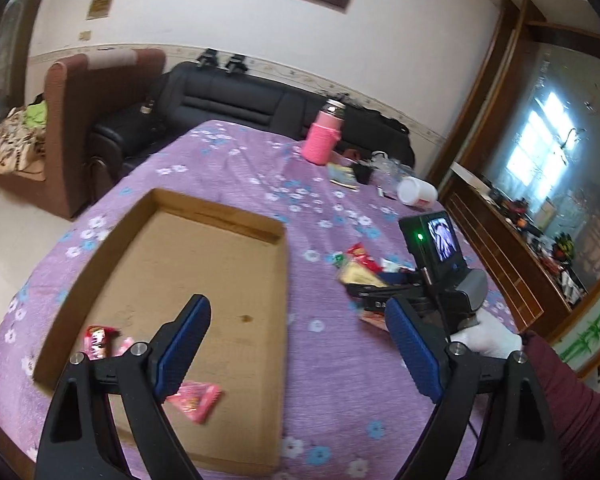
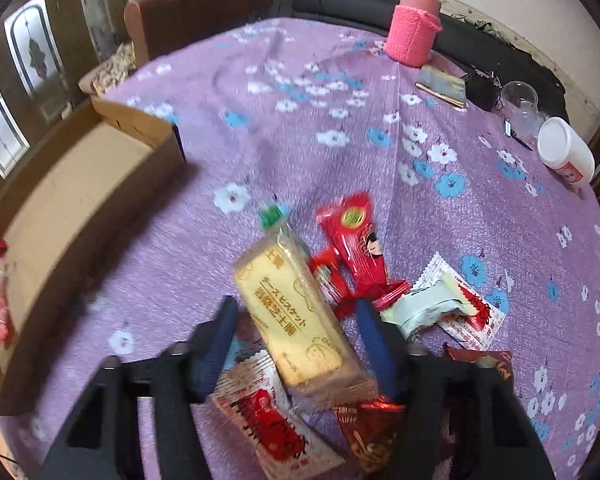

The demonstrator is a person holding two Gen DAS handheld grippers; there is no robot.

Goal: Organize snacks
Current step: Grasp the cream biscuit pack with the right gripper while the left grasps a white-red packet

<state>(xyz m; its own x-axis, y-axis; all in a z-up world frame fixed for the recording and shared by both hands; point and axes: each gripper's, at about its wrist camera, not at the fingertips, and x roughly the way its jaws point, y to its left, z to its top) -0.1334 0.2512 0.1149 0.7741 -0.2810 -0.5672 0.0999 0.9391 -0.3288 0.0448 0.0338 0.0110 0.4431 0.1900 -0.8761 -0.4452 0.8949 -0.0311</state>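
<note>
Your right gripper (image 2: 296, 344) hangs over a loose snack heap on the purple cloth, its jaws straddling the yellow biscuit pack (image 2: 296, 316); blur hides whether the pads press it. It looks light, with crisp film and brittle contents, so take it across its narrow middle, gently. Your left gripper (image 1: 300, 356) is spread wide and empty above the cardboard tray (image 1: 204, 268), where a pink packet (image 1: 196, 398) already lies
</note>
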